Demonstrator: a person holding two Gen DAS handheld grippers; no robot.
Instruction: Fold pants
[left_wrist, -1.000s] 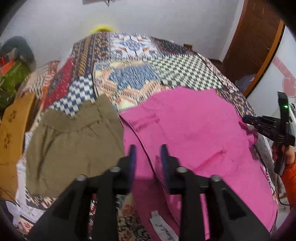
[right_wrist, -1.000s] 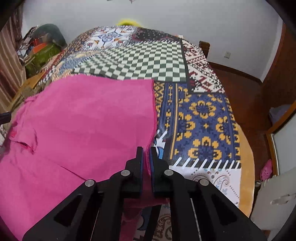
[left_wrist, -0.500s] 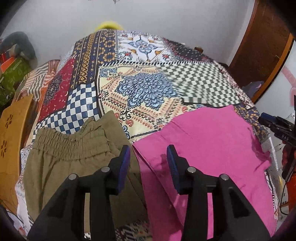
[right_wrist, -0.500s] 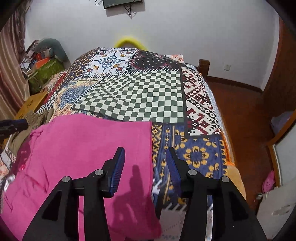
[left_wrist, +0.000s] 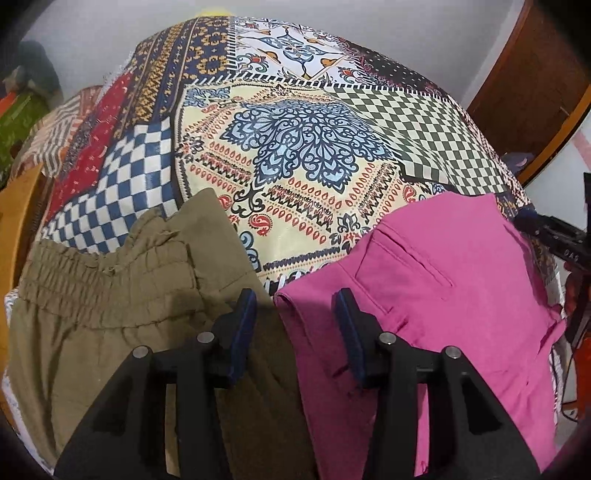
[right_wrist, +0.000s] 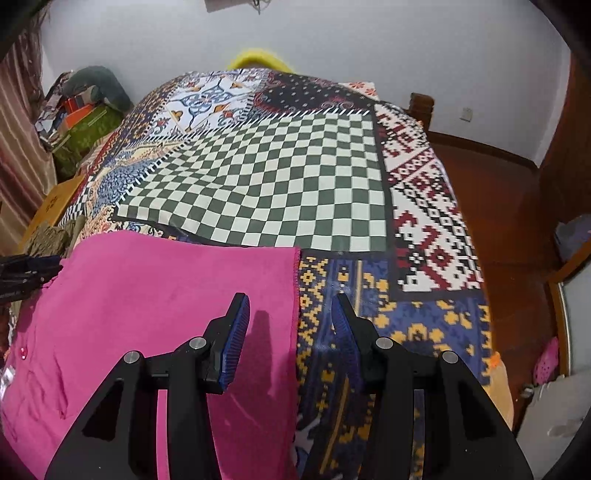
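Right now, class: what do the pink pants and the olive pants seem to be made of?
Pink pants: smooth matte woven cloth, maybe cotton twill; crisp seams, flat welt pocket.
Olive pants: softer, thinner matte fabric, maybe cotton or linen blend; gathered elastic waistband, fine creases.

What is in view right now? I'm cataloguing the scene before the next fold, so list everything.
pink pants: one, magenta, lying flat on the near right part of the bed, pocket slit showing
olive pants: one, olive-brown, elastic waistband, near left part of the bed beside the pink pair
bedspread: one, patchwork of checks and florals, covering the bed
yellow object: one, yellow, at the far end of the bed, mostly hidden
clutter pile: several items, green and orange, left of the bed by the wall
left hand-held gripper: one, black with blue pads, jaws opening, nothing between them, above the gap between the two pants
right hand-held gripper: one, black with blue pads, open, above the pink pants' right edge
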